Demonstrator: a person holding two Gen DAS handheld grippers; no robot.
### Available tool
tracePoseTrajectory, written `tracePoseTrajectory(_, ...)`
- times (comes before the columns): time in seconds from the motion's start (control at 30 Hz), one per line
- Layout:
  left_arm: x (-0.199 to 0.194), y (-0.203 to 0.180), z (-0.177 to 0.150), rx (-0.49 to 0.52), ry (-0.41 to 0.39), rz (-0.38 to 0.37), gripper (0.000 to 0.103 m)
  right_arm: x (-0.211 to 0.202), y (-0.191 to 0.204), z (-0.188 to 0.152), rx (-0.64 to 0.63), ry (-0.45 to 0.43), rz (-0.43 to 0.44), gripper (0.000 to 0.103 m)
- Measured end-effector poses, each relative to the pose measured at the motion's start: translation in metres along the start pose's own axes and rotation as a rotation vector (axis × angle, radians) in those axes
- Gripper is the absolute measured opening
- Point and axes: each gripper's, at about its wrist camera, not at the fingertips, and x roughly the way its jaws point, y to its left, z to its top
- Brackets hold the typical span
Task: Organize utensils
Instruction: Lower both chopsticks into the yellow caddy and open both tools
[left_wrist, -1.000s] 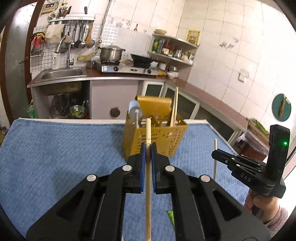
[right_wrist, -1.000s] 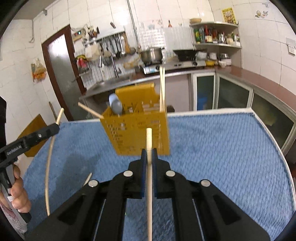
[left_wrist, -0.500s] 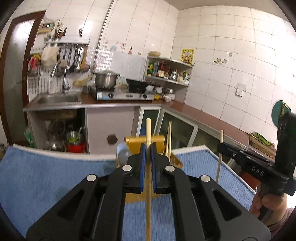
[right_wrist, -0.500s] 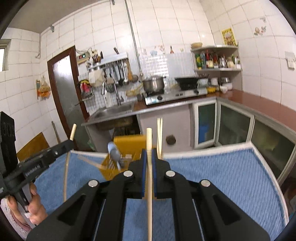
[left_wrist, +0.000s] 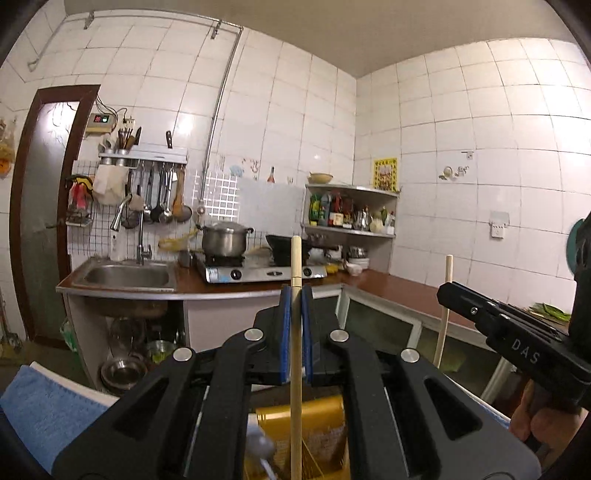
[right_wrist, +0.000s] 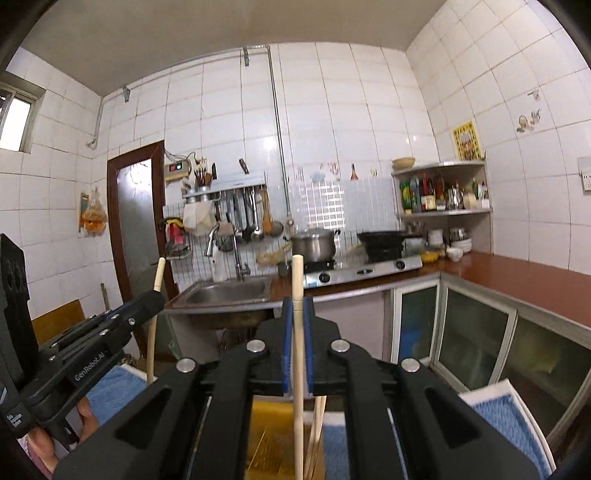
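My left gripper (left_wrist: 296, 295) is shut on a wooden chopstick (left_wrist: 296, 266) that stands upright between the blue pads. My right gripper (right_wrist: 297, 306) is shut on a second wooden chopstick (right_wrist: 297, 273), also upright. Both grippers are held high over the yellow utensil basket (left_wrist: 321, 417), which shows only partly below the fingers, also in the right wrist view (right_wrist: 269, 428). Two chopsticks (right_wrist: 316, 432) stand in the basket. A spoon (left_wrist: 258, 443) sticks out of it. The right gripper appears at the right of the left wrist view (left_wrist: 448, 291), the left gripper at the left of the right wrist view (right_wrist: 159, 295).
A blue towel (left_wrist: 44, 406) covers the table, also in the right wrist view (right_wrist: 506, 417). Behind are a sink (left_wrist: 125, 277), a stove with a pot (left_wrist: 225, 240), a brown counter (right_wrist: 535, 280) and a shelf of bottles (left_wrist: 347, 214).
Both grippers have tilted upward and risen with their chopsticks. The basket has dropped from the middle of both views to the bottom edge, and the table is nearly out of sight.
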Motion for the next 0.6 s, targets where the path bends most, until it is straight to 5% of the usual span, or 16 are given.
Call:
tracePoseTrajectory(0.3, 0.03, -0.007, -0.021, 0.012, -0.115, 0.105, 0.004, 0.019, -0.009, -0.018, 0.018, -0.118, 0.034, 0.006)
tracePoseTrajectory(0.6, 0.05, -0.013, -0.049, 0.039, -0.101, 0.159, 0.004, 0.036, -0.016, -0.049, -0.003, -0.069, 0.045, 0.006)
